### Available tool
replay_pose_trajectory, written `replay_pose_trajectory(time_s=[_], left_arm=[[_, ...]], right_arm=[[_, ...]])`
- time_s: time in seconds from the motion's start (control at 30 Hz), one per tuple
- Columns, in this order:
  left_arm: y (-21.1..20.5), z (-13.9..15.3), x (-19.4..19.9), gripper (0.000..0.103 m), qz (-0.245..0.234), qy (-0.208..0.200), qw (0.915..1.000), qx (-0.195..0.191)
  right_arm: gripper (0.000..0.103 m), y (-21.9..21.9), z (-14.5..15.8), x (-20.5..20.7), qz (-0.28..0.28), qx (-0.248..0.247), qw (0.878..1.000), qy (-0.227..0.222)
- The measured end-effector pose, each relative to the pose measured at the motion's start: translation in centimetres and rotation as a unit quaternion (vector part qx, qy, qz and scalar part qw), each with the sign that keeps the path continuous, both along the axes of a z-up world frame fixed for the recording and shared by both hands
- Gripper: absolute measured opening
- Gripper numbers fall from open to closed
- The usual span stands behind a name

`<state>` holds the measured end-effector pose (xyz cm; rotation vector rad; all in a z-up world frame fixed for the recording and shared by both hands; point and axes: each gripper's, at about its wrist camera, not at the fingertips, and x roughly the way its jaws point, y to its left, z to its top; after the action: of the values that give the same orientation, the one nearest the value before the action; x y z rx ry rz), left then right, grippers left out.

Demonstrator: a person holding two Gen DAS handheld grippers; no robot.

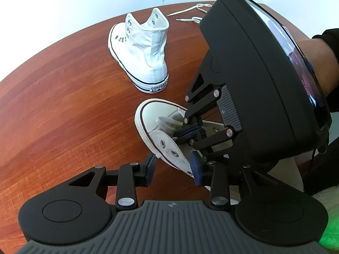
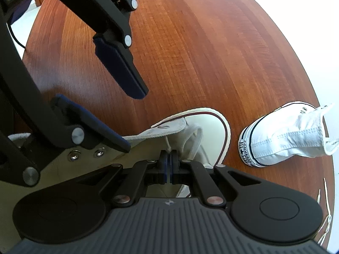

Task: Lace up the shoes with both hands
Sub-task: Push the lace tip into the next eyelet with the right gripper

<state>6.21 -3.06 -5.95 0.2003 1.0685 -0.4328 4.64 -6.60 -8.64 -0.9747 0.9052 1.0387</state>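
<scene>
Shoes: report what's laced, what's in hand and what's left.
Done: one lace crossing at the near shoe's toe end. In hand: the right gripper is shut on the lace; the left gripper is open astride the eyelet flap. Left: its upper eyelets, plus the far shoe, unlaced, spare laces beyond.

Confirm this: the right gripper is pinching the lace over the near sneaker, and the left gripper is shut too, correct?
Not quite. The left gripper is open, its pads straddling the near sneaker's eyelet flap, as the left wrist view shows. The right gripper does pinch the lace.

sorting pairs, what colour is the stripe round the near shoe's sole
Dark red, on the near shoe; clearest in the right wrist view.
</scene>
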Motion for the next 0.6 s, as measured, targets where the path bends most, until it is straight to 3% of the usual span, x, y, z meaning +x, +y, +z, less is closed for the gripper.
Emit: replay_pose_trajectory(time_s=[0.1,0.2,0.4,0.5,0.6], left_arm=[[0.3,-0.2,0.0,0.038,0.006,0.002,0.9998,0.018],[1.1,-0.7,-0.2,0.038,0.024,0.015,0.9996,0.003],[1.4,0.4,-1.0,0.038,0.027,-0.003,0.9986,-0.045],[0.9,0.8,-1.1,0.038,0.016,-0.013,0.9985,-0.051],[0.8,0.7,-1.1,0.038,0.016,-0.014,0.9985,-0.050]], right_arm=[[0.002,0.3,0.2,-0.6,0.005,-0.007,1.000,-0.002],[0.002,0.1,1.2,-3.1,0.005,-0.011,1.000,-0.003],[0.002,0.6,1.8,-4.2,0.007,-0.015,1.000,-0.010],[0.002,0.7,2.1,-4.6,0.004,-0.009,1.000,-0.009],[0.002,0.9,0.1,-2.9,0.003,-0.004,1.000,-0.006]])
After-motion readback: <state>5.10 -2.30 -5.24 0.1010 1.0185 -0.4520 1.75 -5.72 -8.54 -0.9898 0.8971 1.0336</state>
